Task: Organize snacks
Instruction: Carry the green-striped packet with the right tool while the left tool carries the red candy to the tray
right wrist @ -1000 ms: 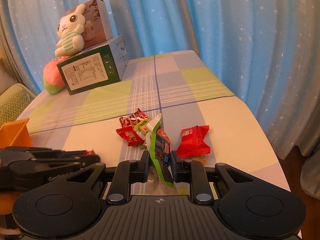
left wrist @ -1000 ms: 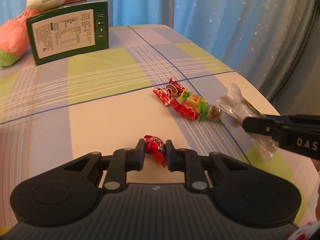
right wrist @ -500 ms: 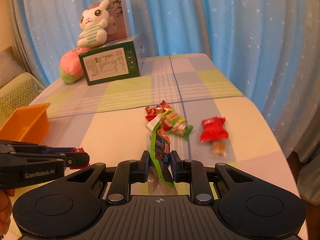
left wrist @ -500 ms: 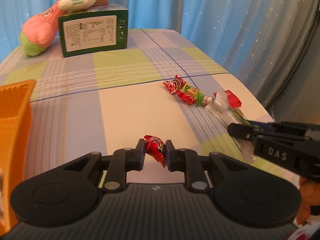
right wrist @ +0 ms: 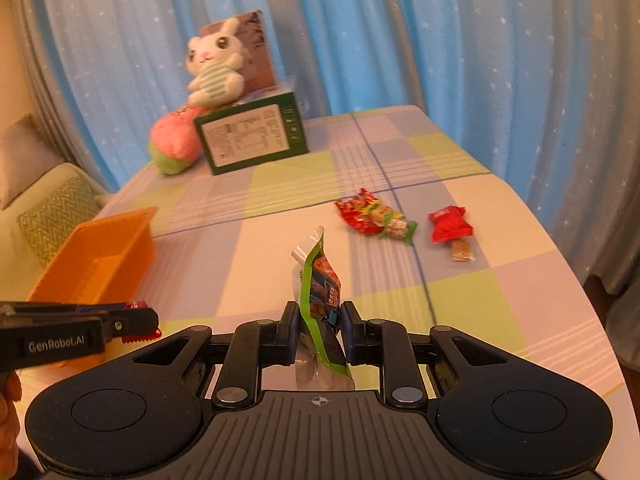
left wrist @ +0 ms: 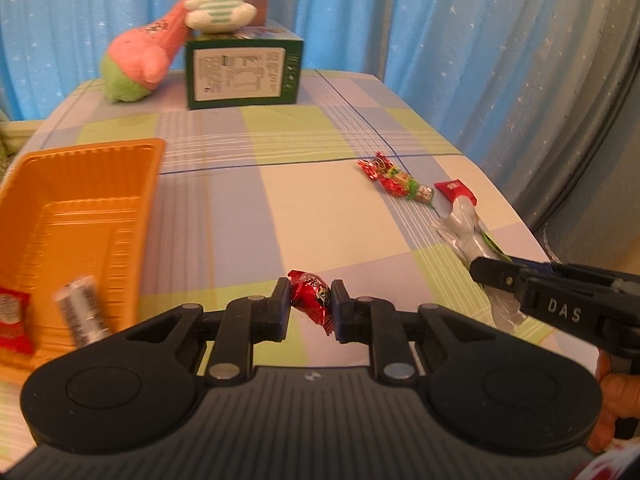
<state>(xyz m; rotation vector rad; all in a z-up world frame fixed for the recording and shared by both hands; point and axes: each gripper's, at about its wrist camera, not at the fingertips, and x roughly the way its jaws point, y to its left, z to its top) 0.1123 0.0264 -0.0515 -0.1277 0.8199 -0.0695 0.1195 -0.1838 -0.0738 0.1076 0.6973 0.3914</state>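
handling: we judge both snacks light, crinkly, slippery; best pinched mid-wrapper | left claw [left wrist: 310, 305]: we have it clamped on a red candy [left wrist: 311, 300], above the surface [left wrist: 320, 208] beside the orange basket [left wrist: 80, 216] | right claw [right wrist: 319, 330]: we have it clamped on a green packet [right wrist: 318, 300], upright

Glossy foil candy [left wrist: 311, 295] (cloth tablecloth [left wrist: 320, 220])

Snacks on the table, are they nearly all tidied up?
Partly. The orange basket already holds two packets. The left gripper grips a red candy, the right gripper a green-edged packet. A candy cluster and red packet remain on the table.
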